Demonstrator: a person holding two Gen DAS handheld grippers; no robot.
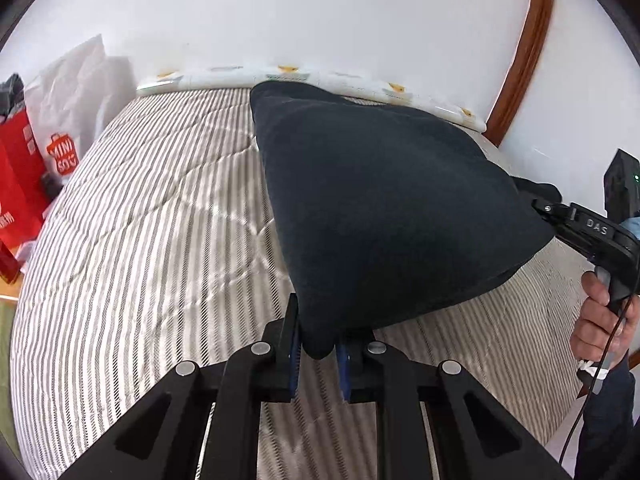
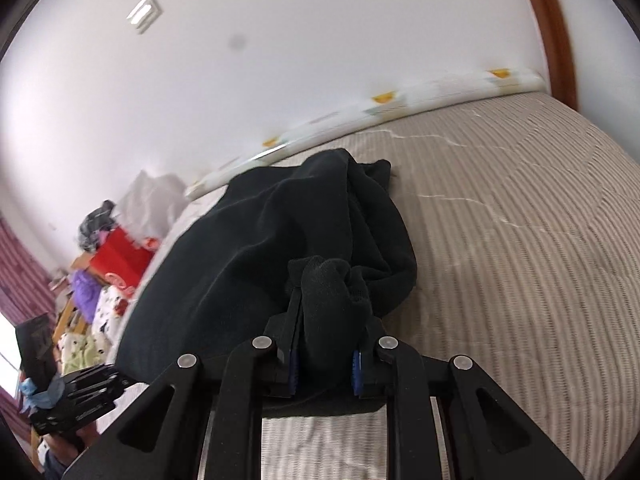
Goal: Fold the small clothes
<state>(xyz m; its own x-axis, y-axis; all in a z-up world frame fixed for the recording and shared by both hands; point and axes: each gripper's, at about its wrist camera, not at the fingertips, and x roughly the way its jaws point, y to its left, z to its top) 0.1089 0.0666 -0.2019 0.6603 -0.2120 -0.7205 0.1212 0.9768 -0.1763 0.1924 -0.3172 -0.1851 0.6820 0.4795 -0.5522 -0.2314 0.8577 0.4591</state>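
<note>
Left wrist view: left gripper clamped on near corner of dark garment; cloth stretches taut above striped bed, far edge toward pillow. Right gripper pinches other corner, at garment's right; hand on its handle.

Right wrist view: right gripper clamped on bunched wad of garment; rest sags onto bed, left of claw. Left gripper at garment's left.

Advice: keep both corners level, tension even; lay far edge down first, then fold. Bunched right grip risks crooked hem.
</note>
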